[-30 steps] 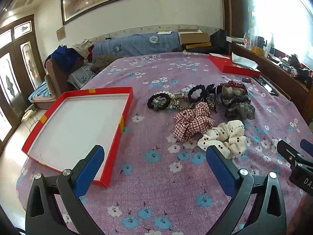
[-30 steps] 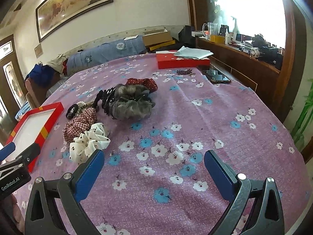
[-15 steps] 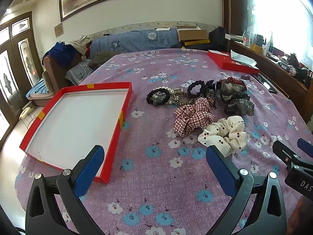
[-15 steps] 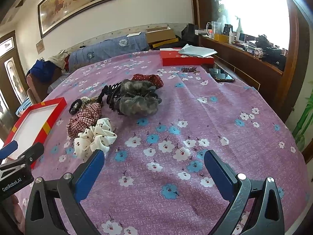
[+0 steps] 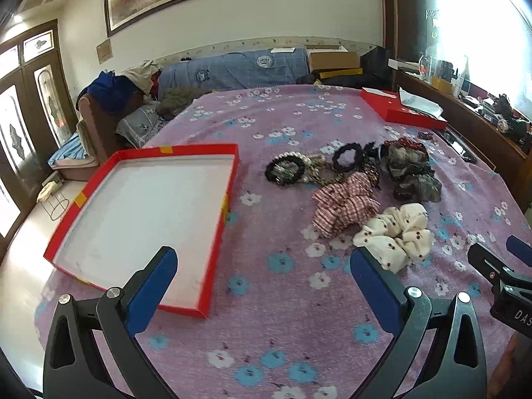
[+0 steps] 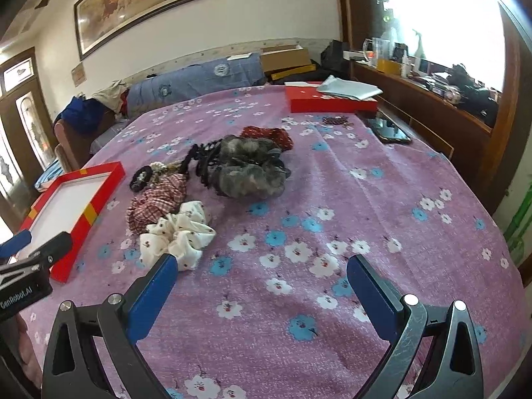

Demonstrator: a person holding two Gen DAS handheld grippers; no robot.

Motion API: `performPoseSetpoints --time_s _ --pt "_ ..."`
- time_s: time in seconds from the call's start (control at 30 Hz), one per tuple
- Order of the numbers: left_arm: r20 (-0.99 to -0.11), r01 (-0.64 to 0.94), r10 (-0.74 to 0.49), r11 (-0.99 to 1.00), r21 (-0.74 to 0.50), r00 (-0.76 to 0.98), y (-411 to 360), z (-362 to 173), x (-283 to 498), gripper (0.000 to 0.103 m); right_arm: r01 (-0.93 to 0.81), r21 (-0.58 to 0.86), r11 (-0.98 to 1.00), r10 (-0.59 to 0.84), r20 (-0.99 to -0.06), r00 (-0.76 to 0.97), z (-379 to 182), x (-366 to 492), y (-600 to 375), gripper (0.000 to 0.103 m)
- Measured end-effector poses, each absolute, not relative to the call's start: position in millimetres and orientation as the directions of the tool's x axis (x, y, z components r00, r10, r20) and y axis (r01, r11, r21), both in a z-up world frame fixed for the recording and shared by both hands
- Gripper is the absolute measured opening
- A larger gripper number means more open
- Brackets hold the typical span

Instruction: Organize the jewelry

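Both the left hand-held gripper and right hand-held gripper, wide and empty, have been brought nearer the hair ties heaped beside the red tray, so nothing is sorted yet.

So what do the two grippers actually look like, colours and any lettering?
Both are alike. The left gripper and the right gripper each have black skeletal frames with triangular cut-outs, silver screws and blue pads on the fingers. White lettering shows on the bodies: "GenRobot.AI" on the left, "DAS" partly visible on the right. No cables or sleeves show.
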State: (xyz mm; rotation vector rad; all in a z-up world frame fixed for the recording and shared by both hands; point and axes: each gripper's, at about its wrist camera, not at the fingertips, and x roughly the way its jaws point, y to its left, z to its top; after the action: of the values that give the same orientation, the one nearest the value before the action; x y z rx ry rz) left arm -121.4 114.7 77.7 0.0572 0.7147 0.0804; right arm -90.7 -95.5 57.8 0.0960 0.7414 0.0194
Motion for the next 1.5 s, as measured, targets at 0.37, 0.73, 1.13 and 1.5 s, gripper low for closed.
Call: performPoseSetpoints --time_s 0.37,0.73,1.13,1.5 --pt "-0.678 0.033 -0.027 0.999 -0.005 0.734 139 104 -91 0.103 -0.108 0.179 0.978 0.203 -0.695 0.690 56 -69 -73 0.090" --pt "-0.778 0.215 -0.212 0.971 -0.102 0.591 96 72 -16 0.094 -0.093 0.264 0.960 0.264 -0.745 0.613 35 -37 -76 0.074" --pt "-0.856 0.181 -0.274 0.960 -0.215 0.438 92 21 29 0.064 -0.104 0.280 0.954 0.287 -0.764 0.578 25 -22 -71 0.060" --pt "-0.851 0.204 -0.282 0.956 -0.211 0.443 82 29 15 0.011 -0.116 0.289 0.950 0.302 -0.766 0.568 20 -19 -65 0.011"
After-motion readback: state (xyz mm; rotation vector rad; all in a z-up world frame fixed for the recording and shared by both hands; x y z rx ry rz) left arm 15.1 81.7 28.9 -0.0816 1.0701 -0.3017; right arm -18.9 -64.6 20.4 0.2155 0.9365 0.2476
